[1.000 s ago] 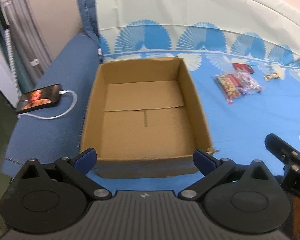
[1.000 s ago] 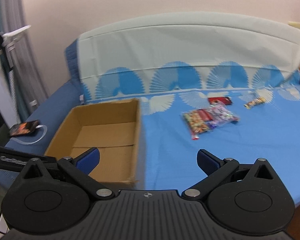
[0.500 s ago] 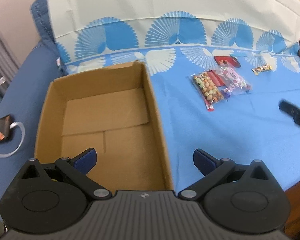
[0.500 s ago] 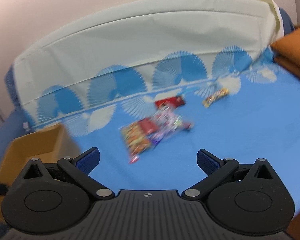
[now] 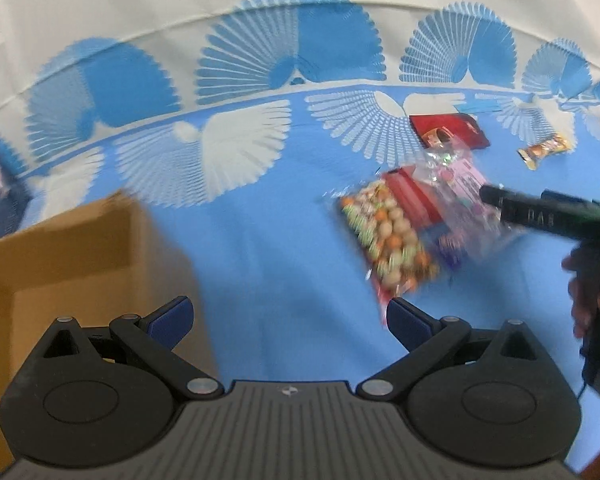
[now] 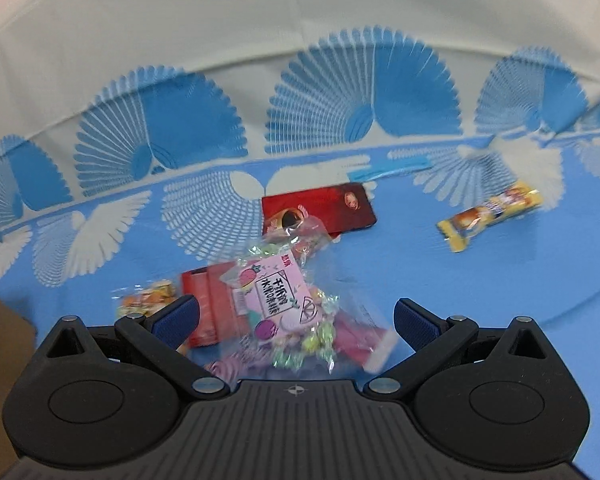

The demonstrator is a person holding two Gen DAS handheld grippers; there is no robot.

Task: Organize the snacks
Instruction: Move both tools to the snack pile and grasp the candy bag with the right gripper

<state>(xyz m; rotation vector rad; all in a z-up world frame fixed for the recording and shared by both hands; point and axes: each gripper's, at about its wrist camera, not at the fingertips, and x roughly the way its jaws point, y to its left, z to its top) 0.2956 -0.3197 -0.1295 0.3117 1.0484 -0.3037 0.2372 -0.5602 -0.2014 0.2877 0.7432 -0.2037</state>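
Observation:
Snacks lie in a pile on the blue bedspread: a clear candy bag with a pink label, a red box under it, a bag of round orange and cream sweets, a dark red packet behind, and a yellow wrapped bar off to the right. My right gripper stands open just over the candy bag, which sits between its fingers. My left gripper is open above bare bedspread, with the pile to its front right. The cardboard box is at the left.
The bedspread rises at the back into a white and blue fan-patterned fold. In the left wrist view, the right gripper's black body and a hand reach in from the right edge. Open blue cloth lies between the box and the snacks.
Both grippers have swung right, away from the box. The right one has closed in on the snack pile, so the candy bag now lies between its fingers. The phone has left view.

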